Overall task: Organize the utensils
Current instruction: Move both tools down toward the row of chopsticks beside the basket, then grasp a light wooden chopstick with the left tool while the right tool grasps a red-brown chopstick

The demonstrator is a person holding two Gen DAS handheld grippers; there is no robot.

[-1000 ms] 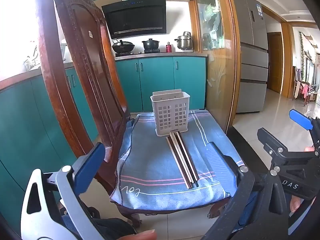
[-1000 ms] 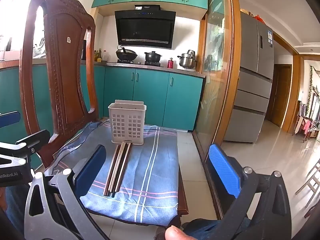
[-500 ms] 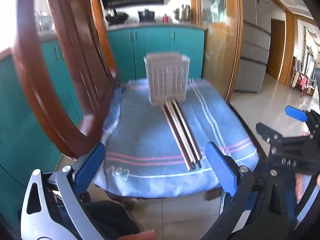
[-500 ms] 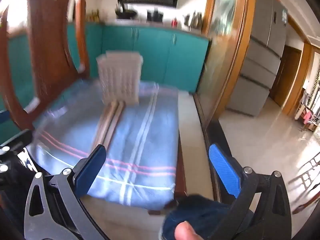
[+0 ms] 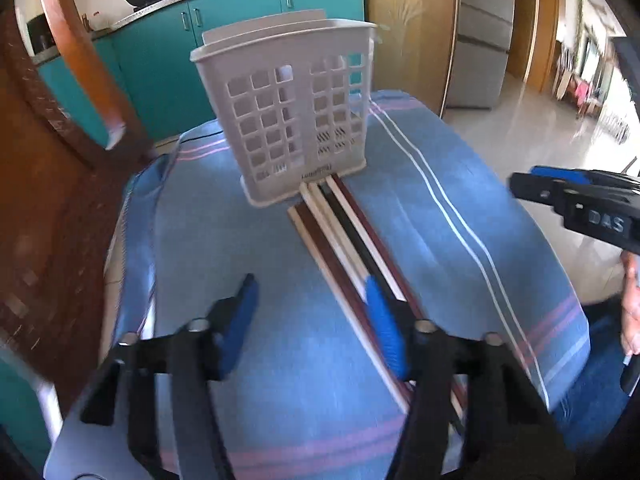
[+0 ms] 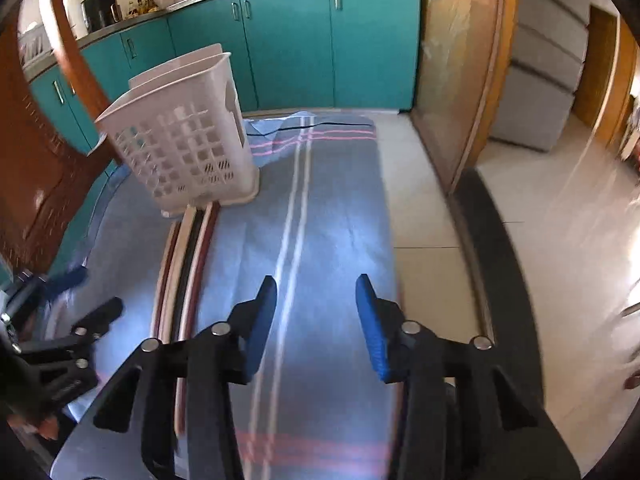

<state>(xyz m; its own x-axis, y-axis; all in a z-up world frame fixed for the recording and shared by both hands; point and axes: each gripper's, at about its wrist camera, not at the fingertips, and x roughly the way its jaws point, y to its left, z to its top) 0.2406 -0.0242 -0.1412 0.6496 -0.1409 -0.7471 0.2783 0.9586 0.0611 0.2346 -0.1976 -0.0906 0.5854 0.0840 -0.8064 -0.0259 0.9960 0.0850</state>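
Note:
A white perforated utensil basket (image 5: 292, 116) stands upright on a blue striped cloth (image 5: 248, 248) over a chair seat. Several chopsticks (image 5: 344, 236), cream, dark brown and black, lie side by side in front of it, tips against its base. My left gripper (image 5: 310, 292) is open and empty above the cloth, its right finger over the chopsticks' near part. My right gripper (image 6: 316, 292) is open and empty over the cloth's white stripes, right of the chopsticks (image 6: 188, 256) and basket (image 6: 184, 140). The right gripper also shows at the left wrist view's right edge (image 5: 576, 200).
The wooden chair back (image 5: 52, 168) rises at the left. Teal kitchen cabinets (image 6: 320, 40) stand behind. A wood-framed glass door (image 6: 460, 80) and tiled floor (image 6: 560, 240) are to the right. The cloth's right edge (image 6: 390, 216) drops off to the floor.
Both grippers have moved forward and down over the chair seat. The basket and chopsticks now look much nearer. Both stayed open; nothing was picked up.

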